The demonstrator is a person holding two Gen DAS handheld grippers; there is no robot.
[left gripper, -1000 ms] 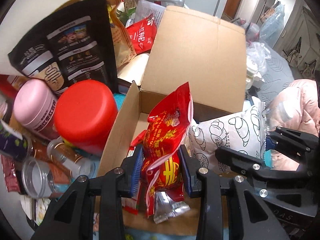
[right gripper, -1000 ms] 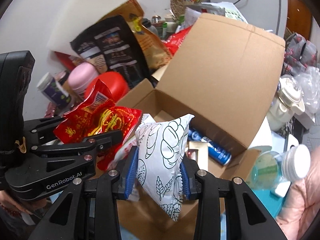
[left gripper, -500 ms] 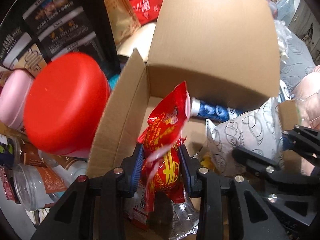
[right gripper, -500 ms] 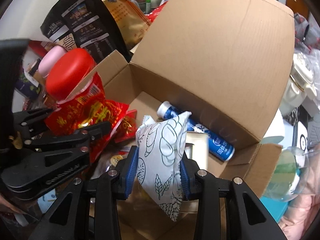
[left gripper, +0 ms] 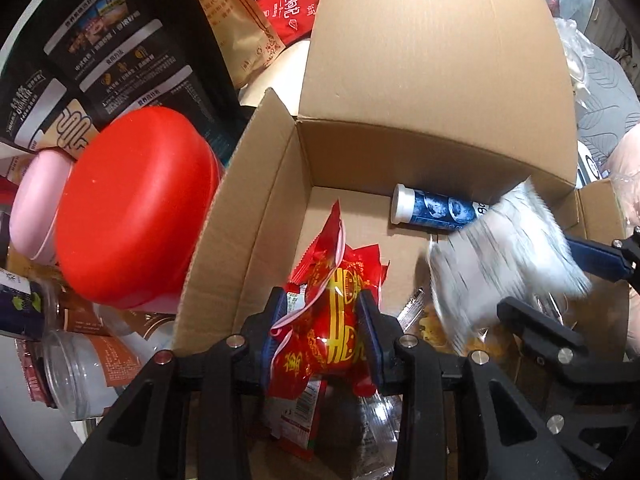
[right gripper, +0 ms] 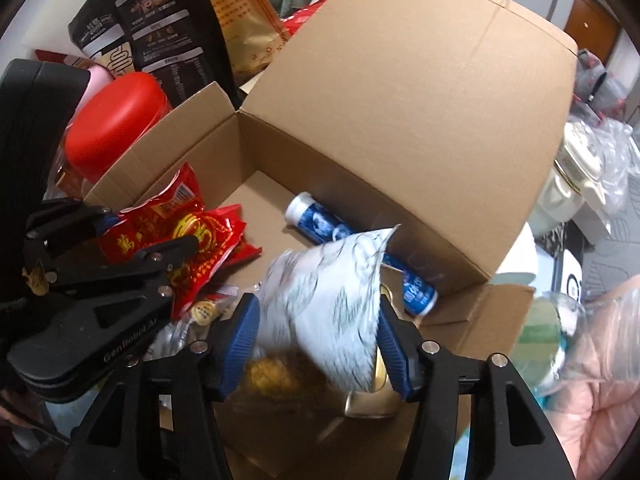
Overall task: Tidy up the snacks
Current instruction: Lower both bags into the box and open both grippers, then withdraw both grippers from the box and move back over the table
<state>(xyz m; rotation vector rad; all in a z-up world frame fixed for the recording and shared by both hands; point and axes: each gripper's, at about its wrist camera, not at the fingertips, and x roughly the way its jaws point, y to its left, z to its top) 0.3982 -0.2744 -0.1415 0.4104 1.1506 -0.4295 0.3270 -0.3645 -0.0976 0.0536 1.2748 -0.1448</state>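
Observation:
An open cardboard box (left gripper: pixel 432 80) (right gripper: pixel 400 92) fills both views. My left gripper (left gripper: pixel 322 338) is shut on a red snack packet (left gripper: pixel 332 320) inside the box near its left wall; the packet also shows in the right wrist view (right gripper: pixel 176 236). My right gripper (right gripper: pixel 320 344) stands open, and a white bread-print packet (right gripper: pixel 332 312) sits blurred between its blue pads without being pinched; it shows in the left wrist view too (left gripper: pixel 504 256). A blue tube with a white cap (left gripper: pixel 432 210) (right gripper: pixel 340 236) lies at the box's back wall.
A jar with a red lid (left gripper: pixel 136 208) (right gripper: pixel 112 124), a pink-lidded jar (left gripper: pixel 36 204) and clear jars (left gripper: pixel 80 360) crowd the box's left side. A black pouch (left gripper: pixel 100 52) and brown bag (left gripper: pixel 236 20) stand behind. A plastic bottle (right gripper: pixel 548 332) is at the right.
Both grippers have gone down into the box with their packets. My right gripper's jaws have spread wide and the white packet is slipping free, blurred. The left still grips the red packet.

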